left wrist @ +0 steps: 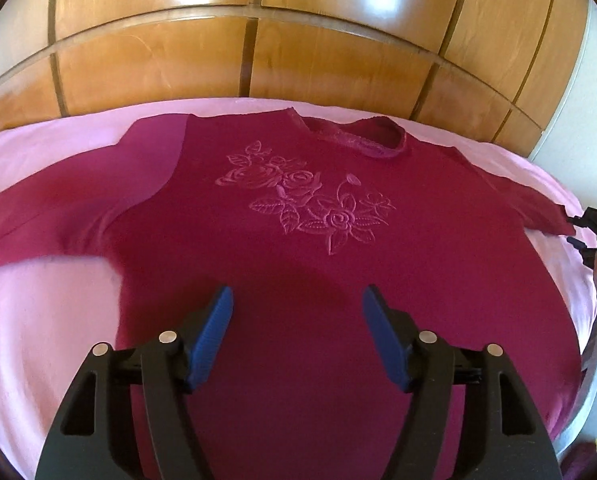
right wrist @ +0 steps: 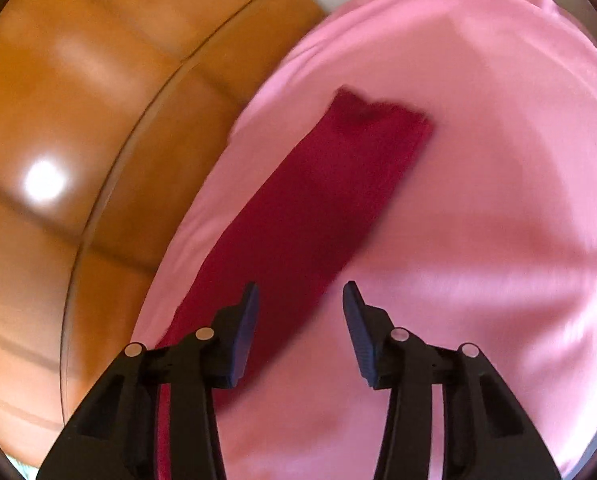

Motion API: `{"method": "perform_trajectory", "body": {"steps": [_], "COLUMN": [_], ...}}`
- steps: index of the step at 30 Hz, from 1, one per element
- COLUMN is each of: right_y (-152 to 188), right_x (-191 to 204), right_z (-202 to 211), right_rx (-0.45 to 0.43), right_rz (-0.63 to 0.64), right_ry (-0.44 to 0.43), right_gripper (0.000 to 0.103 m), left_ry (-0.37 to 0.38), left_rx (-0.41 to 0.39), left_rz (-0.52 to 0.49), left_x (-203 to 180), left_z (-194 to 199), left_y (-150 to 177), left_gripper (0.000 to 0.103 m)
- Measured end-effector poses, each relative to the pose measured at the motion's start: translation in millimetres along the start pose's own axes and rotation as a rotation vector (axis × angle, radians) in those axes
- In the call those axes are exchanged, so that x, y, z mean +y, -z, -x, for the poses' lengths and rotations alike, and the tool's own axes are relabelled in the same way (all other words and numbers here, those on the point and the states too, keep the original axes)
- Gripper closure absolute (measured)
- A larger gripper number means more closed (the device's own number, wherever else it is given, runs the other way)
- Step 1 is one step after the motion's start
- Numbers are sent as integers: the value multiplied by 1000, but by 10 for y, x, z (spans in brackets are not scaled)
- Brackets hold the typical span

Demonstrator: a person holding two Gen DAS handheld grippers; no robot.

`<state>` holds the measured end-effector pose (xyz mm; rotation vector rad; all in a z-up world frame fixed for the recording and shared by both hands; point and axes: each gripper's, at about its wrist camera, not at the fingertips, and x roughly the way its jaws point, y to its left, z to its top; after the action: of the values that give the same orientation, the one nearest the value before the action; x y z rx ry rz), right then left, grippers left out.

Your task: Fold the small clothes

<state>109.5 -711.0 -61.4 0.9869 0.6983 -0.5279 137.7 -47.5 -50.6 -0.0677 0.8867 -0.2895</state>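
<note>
A dark red T-shirt [left wrist: 298,248] with an embossed rose design [left wrist: 306,196] lies flat, face up, on a pink sheet [left wrist: 58,320], its collar [left wrist: 362,140] at the far side. My left gripper [left wrist: 297,300] is open and empty above the shirt's lower body. My right gripper [right wrist: 300,300] is open and empty above the shirt's right sleeve [right wrist: 318,208], which lies stretched out on the sheet [right wrist: 478,200]. The right gripper also shows at the right edge of the left wrist view [left wrist: 590,232], at the sleeve's end. The right wrist view is blurred.
A glossy wooden headboard [left wrist: 298,40] stands behind the bed and shows at the left of the right wrist view [right wrist: 78,120]. The bed's right edge [left wrist: 590,352] drops off beside the shirt's hem.
</note>
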Motion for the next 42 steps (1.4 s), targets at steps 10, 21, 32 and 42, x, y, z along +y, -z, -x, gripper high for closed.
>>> {"method": "perform_trajectory", "body": {"steps": [10, 21, 32, 42], "right_y": [-275, 1200, 2742, 3094], "right_x": [340, 2047, 2726, 2452], "right_z": [-261, -405, -547, -42], "right_rx": [-23, 117, 273, 305], "right_rz": [134, 694, 947, 984], "right_ry": [64, -147, -263, -379], "right_gripper": [96, 97, 97, 47], "left_ry": [2, 54, 140, 271], "left_rx": [18, 32, -15, 49], "left_rz": [-20, 57, 153, 244], "left_x": [-22, 22, 92, -5], "left_z": [-123, -130, -61, -273], "left_y": [-32, -188, -414, -756], "left_gripper": [28, 28, 27, 36]}}
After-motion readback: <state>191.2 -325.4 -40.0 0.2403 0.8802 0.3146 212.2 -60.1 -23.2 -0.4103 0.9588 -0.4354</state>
